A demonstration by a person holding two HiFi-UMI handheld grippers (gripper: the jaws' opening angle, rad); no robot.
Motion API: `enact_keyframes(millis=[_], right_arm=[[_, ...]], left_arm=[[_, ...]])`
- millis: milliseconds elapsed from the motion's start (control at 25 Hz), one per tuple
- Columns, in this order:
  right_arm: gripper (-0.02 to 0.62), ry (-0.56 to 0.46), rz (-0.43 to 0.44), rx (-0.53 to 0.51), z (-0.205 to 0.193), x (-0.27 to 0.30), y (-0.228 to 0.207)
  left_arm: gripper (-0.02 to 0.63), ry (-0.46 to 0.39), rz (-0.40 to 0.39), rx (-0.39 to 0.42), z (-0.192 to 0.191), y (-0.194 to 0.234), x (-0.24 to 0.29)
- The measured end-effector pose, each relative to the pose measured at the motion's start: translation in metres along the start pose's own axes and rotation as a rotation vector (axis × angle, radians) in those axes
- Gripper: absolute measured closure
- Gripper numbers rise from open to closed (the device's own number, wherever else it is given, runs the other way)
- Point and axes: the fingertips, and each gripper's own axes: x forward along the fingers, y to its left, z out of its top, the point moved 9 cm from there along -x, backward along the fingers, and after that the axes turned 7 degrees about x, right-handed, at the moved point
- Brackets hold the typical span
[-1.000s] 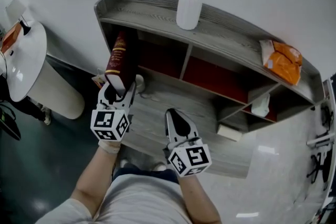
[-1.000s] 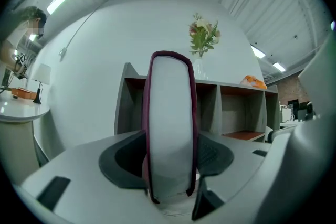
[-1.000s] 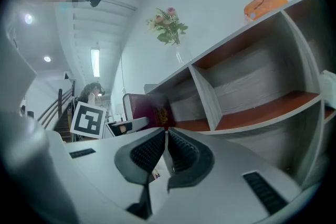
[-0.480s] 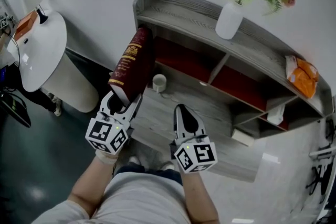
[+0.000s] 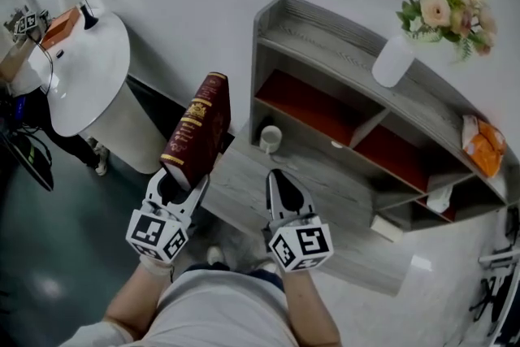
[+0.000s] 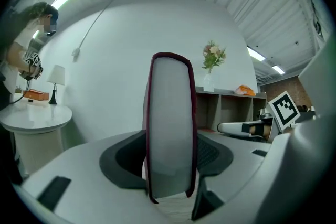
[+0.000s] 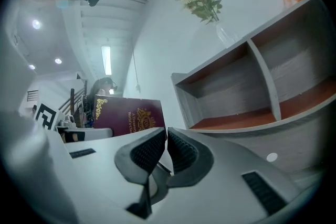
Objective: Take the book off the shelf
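Note:
A thick maroon book (image 5: 197,128) with gold print stands upright in the air, left of the grey shelf unit (image 5: 341,53) and outside it. My left gripper (image 5: 179,180) is shut on its lower end. In the left gripper view the pale page edge of the book (image 6: 168,123) fills the gap and both pads press on its covers. My right gripper (image 5: 278,175) hovers beside it in front of the shelf, jaws shut on nothing. The right gripper view has the book's cover (image 7: 128,118) at the left and the open shelf compartments (image 7: 252,86) at the right.
A white cup (image 5: 270,138) sits on the shelf's lower board. A white vase with flowers (image 5: 394,61) and an orange packet (image 5: 485,146) rest on top. A round white table (image 5: 89,77) with a small lamp stands at the left. A person (image 6: 31,39) is at that table.
Both grippers have drawn back from the shelf. The book, earlier against the shelf's left compartment, now hangs outside the shelf's left end, still held by the left gripper.

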Motion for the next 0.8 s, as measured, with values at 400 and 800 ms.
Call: enact_keyframes(millis=[400, 800], right_arm=[[0.574, 0.046, 0.071, -0.068, -0.016, 0.016, 0.027], [0.574, 0.072, 0.107, -0.124, -0.023, 0.022, 0.038]], left_arm=[[0.359, 0.026, 0.063, -0.014, -0.019, 0.022, -0.038], [0.36, 0.046, 0.106, -0.046, -0.034, 0.028, -0.051]])
